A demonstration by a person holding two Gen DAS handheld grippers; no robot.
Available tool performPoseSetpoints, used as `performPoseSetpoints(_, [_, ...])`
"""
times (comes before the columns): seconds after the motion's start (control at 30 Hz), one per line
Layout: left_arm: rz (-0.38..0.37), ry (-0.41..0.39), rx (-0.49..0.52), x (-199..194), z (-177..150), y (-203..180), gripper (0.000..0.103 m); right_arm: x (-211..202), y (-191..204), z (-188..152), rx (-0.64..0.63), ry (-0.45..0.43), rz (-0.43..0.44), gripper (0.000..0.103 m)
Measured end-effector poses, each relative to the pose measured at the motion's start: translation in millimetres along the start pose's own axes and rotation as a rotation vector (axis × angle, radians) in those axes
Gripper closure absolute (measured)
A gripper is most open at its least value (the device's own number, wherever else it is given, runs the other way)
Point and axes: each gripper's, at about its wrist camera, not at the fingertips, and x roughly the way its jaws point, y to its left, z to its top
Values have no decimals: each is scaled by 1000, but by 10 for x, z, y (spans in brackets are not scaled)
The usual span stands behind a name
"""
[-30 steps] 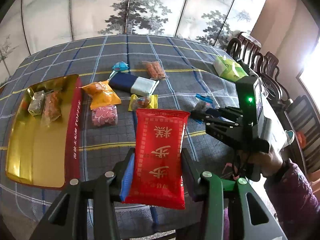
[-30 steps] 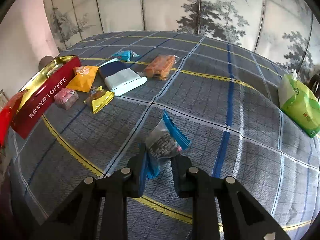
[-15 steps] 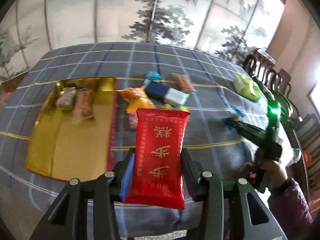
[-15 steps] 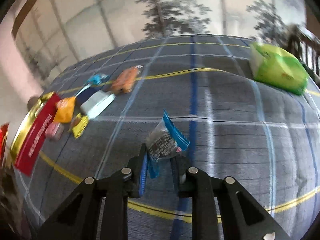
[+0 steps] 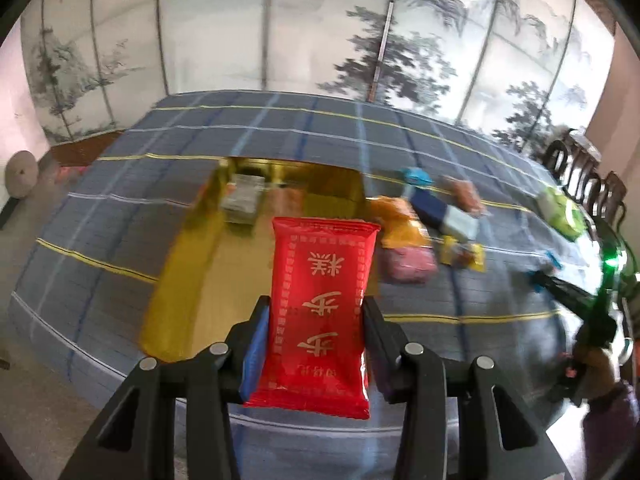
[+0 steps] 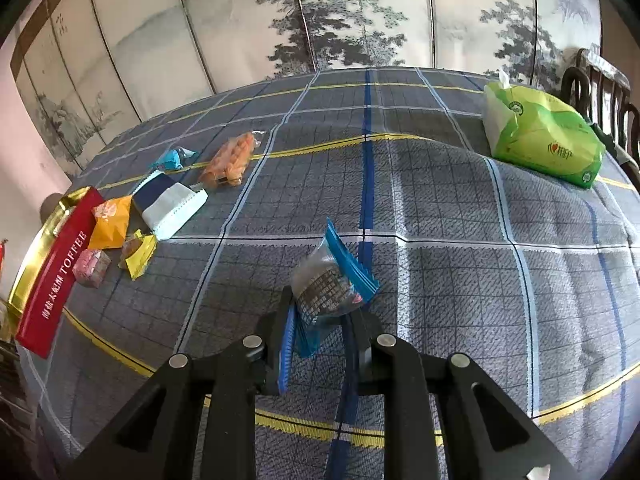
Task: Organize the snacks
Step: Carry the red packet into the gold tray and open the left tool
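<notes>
- Between the jaws of my left hand-held gripper (image 5: 316, 320) sits the red snack packet (image 5: 320, 308), clamped at its sides and standing upright, held above the near part of the gold tray (image 5: 192, 276).
- Inside that tray, towards its far end, I see a silvery packet (image 5: 242, 200) and a blurred orange one just right of it.
- My right hand-held gripper (image 6: 324, 320) is closed narrow on a small clear-and-blue wrapped snack (image 6: 328, 284), held above the plaid worktop (image 6: 460, 280).
- Left in the right wrist view, loose snacks lie beside the tray's red TOFFEE-lettered wall (image 6: 56, 276): an orange packet (image 6: 110, 222), a pink one (image 6: 92, 267), a yellow one (image 6: 138, 254), a navy-and-white packet (image 6: 168, 204), a small blue one (image 6: 172, 159) and an orange biscuit pack (image 6: 230, 159).
- Far right, well apart from them, lies a green tissue pack (image 6: 540, 136).
</notes>
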Motion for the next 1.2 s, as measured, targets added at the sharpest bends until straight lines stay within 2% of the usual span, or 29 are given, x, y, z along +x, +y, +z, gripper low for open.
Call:
performPoseSetpoints(0.2, [66, 21, 30, 258, 53, 334, 59, 3, 13, 1, 3, -1, -3, 84])
performPoseSetpoints(0.27, [67, 27, 47, 343, 79, 393, 59, 4, 16, 0, 0, 0, -7, 84])
performPoseSetpoints(0.5, [74, 56, 120, 643, 227, 495, 59, 2, 19, -2, -1, 0, -9, 84])
performPoseSetpoints(0.73, [95, 90, 126, 869, 309, 611, 58, 2, 24, -5, -4, 0, -16, 84])
performPoseSetpoints(1.2, [116, 104, 149, 1053, 280, 627, 58, 4, 26, -12, -12, 2, -24, 84])
